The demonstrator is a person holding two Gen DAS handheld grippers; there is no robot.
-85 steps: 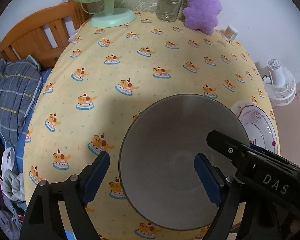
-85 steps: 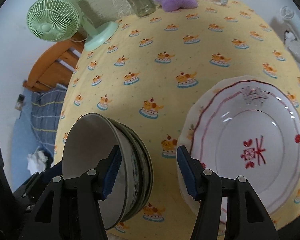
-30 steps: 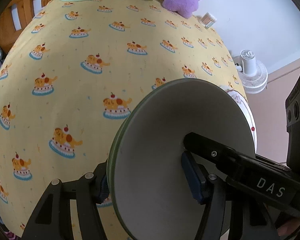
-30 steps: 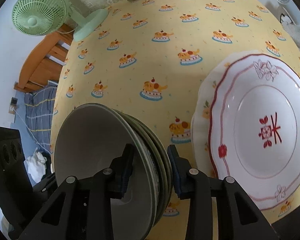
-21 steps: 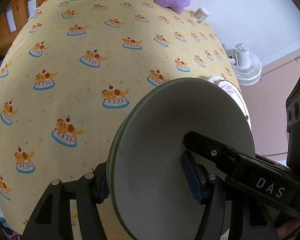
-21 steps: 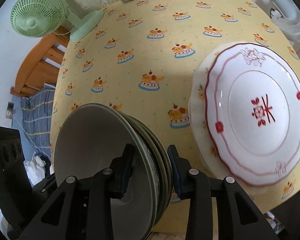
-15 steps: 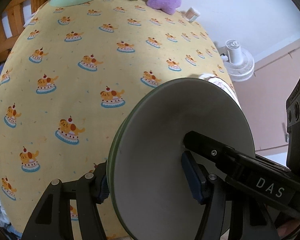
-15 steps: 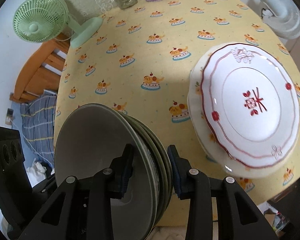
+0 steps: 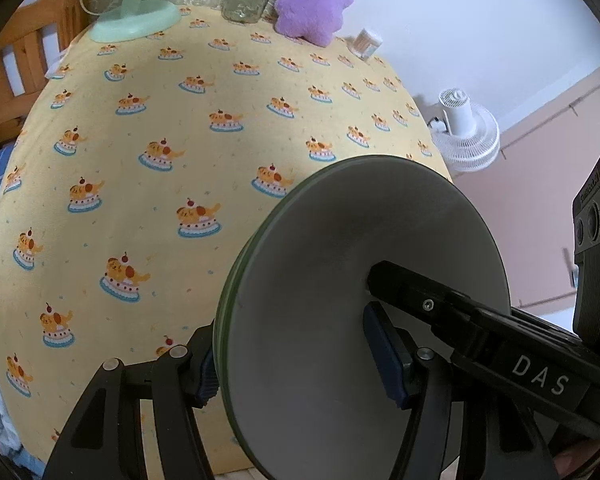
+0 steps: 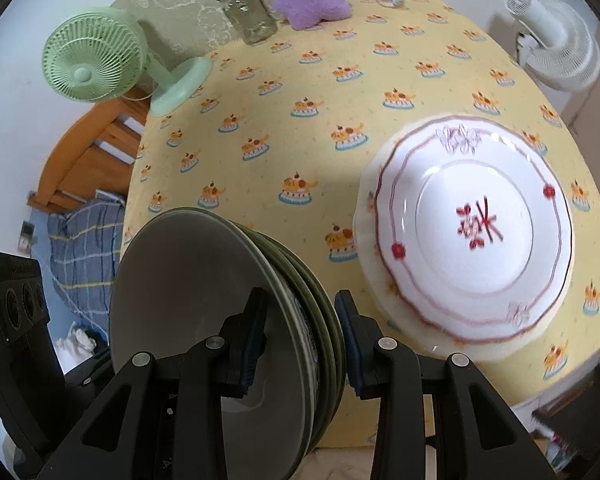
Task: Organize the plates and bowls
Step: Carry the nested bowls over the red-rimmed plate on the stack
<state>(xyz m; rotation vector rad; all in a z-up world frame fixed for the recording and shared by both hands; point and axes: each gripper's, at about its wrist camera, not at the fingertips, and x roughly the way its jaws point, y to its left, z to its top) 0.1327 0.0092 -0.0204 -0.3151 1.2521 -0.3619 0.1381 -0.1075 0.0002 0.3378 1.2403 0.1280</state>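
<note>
Grey-green stacked bowls (image 10: pixel 220 320) hang tilted above the yellow tablecloth (image 10: pixel 340 92), left of the white plates (image 10: pixel 472 232), pinched at the rim by the left gripper (image 9: pixel 296 354) and right gripper (image 10: pixel 300 340).

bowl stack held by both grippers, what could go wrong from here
1. The bowl stack is pinched only at its rims by the left hand-held gripper and right hand-held gripper; uneven motion could slip a bowl loose.
2. The plate stack lies close beside; swinging the bowls could knock it.

Glossy ceramic plate (image 10: pixel 472 232); matt bowls (image 10: pixel 204 304); cloth tablecloth (image 9: pixel 180 128).
</note>
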